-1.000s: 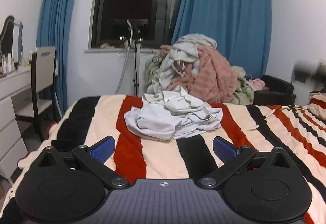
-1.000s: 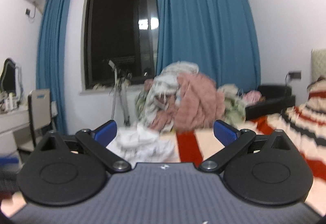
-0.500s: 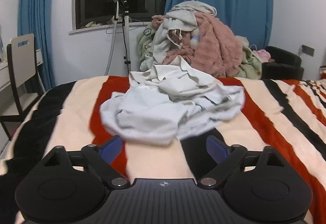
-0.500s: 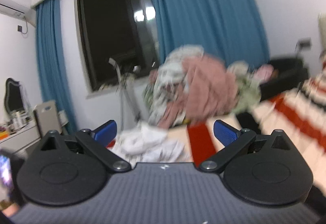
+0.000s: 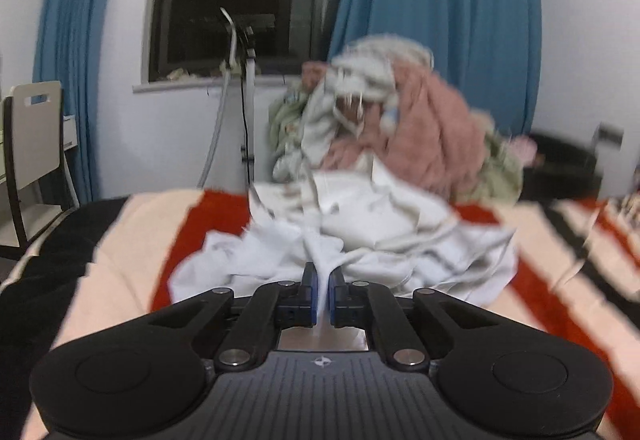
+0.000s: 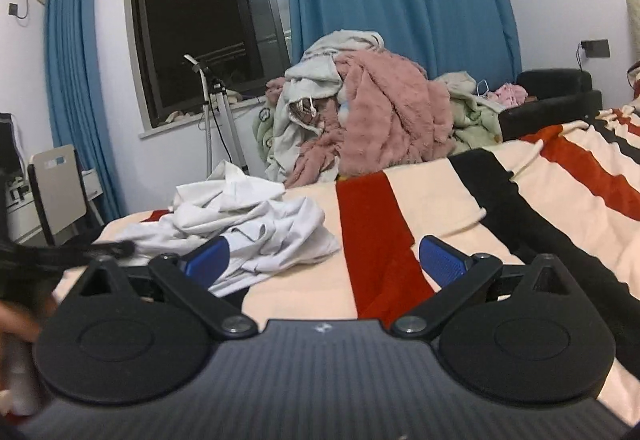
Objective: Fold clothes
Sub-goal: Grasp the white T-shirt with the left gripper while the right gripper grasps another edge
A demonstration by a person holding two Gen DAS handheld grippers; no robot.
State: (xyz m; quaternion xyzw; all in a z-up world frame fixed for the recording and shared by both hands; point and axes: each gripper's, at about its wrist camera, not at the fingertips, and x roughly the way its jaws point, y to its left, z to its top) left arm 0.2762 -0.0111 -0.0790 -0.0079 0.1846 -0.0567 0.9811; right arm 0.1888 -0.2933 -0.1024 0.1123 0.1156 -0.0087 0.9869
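Note:
A crumpled heap of white clothes lies on the striped bed. My left gripper is shut on a fold of white cloth from the near edge of that heap; a strip of the fabric runs back between its blue pads. In the right wrist view the same white clothes lie at the left on the bed. My right gripper stands open above the bed to the right of the heap, nothing between its fingers. The left gripper's dark body shows blurred at the left edge there.
A tall pile of pink, grey and green clothes rises behind the bed's far edge. A black armchair stands at the right, a white chair and a desk at the left. A stand with a hose is by the window.
My left gripper went forward to the white heap and shut on its near fold. The right gripper swung down towards the bed and stayed open.

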